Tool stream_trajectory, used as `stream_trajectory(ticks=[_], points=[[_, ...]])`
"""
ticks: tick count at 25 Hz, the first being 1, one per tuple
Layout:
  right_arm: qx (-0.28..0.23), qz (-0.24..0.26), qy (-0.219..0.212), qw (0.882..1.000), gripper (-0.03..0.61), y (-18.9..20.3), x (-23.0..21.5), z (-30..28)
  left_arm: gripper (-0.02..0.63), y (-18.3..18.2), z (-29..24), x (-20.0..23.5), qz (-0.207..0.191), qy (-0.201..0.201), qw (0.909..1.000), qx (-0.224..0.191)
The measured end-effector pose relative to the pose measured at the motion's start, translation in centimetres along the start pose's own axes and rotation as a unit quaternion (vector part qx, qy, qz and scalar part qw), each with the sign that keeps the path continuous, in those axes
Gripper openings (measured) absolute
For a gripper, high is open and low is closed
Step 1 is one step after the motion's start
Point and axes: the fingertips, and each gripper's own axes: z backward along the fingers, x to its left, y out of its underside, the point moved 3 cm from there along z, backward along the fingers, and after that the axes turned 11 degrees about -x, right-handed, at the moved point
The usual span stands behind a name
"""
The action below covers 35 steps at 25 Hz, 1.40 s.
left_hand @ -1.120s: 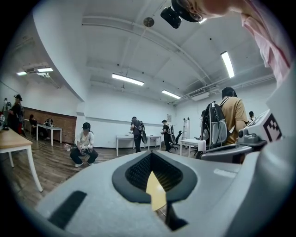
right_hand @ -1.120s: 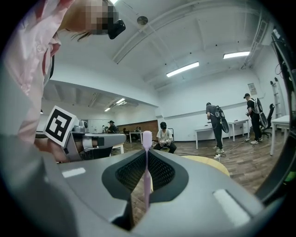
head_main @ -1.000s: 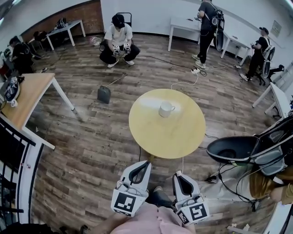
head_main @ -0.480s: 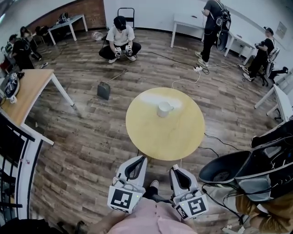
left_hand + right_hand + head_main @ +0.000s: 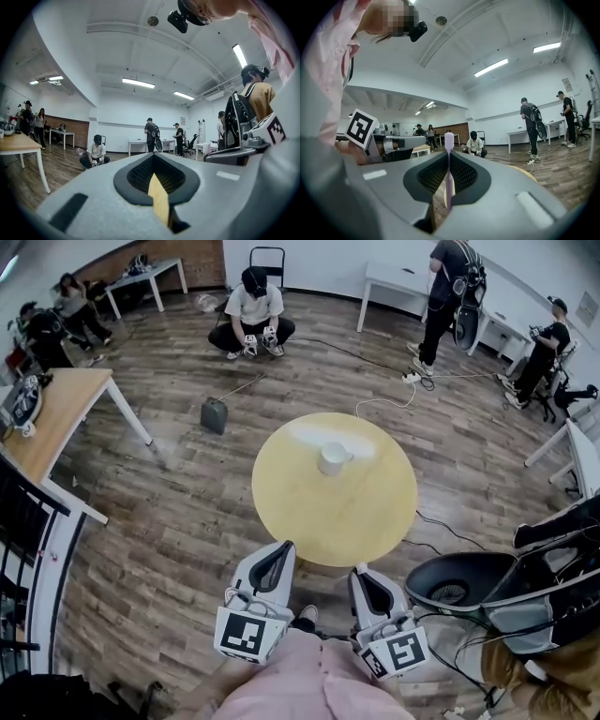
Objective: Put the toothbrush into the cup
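Observation:
A white cup [image 5: 333, 457] stands on the round yellow table [image 5: 366, 517], slightly behind its middle. Both grippers hang low in front of my body, short of the table's near edge. My right gripper [image 5: 362, 579] is shut on a pale pink toothbrush [image 5: 449, 140]. The toothbrush stands upright between the jaws, its head above the tips, in the right gripper view. My left gripper [image 5: 280, 557] is shut with nothing in it. Only a thin yellow sliver of the table shows through its slit in the left gripper view [image 5: 153, 159]. The toothbrush cannot be made out in the head view.
A black chair with bags [image 5: 469, 582] stands close on the right, with cables [image 5: 433, 521] on the wooden floor. A wooden desk [image 5: 56, 423] is at the left and a grey dustpan [image 5: 214, 415] lies behind the table. Several people work further back.
The head camera has shifted a little, so the table sits slightly left and the chair lower in the frame. Both grippers stay low, in the same state.

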Motion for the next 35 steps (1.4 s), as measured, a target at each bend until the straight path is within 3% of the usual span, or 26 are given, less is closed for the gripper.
stream_trajectory(ticks=[3, 14, 17, 21, 35], points=[[0.002, -0.003, -0.001, 1.000, 0.022, 0.4, -0.6, 0.2, -0.003, 0.1, -0.4, -0.7, 0.004, -0.001, 0.9998, -0.017], [0.001, -0.010, 0.000, 1.000, 0.023, 0.4, -1.2, -0.4, -0.003, 0.2, -1.1, -0.4, -0.002, 0.001, 1.0000, -0.008], [0.000, -0.011, 0.004, 1.000, 0.023, 0.8, -1.3, -0.9, -0.003, -0.1, -1.8, 0.0, 0.001, 0.004, 0.9995, -0.030], [0.005, -0.012, 0.011, 1.000, 0.023, 1.1, -1.4, -2.2, -0.003, -0.3, -2.9, 1.3, 0.001, 0.012, 0.9989, -0.046], [0.010, -0.012, 0.049, 0.999, 0.023, 0.5, -2.3, -10.5, -0.003, -0.4, -8.4, 8.7, 0.022, 0.047, 0.9985, -0.017]])
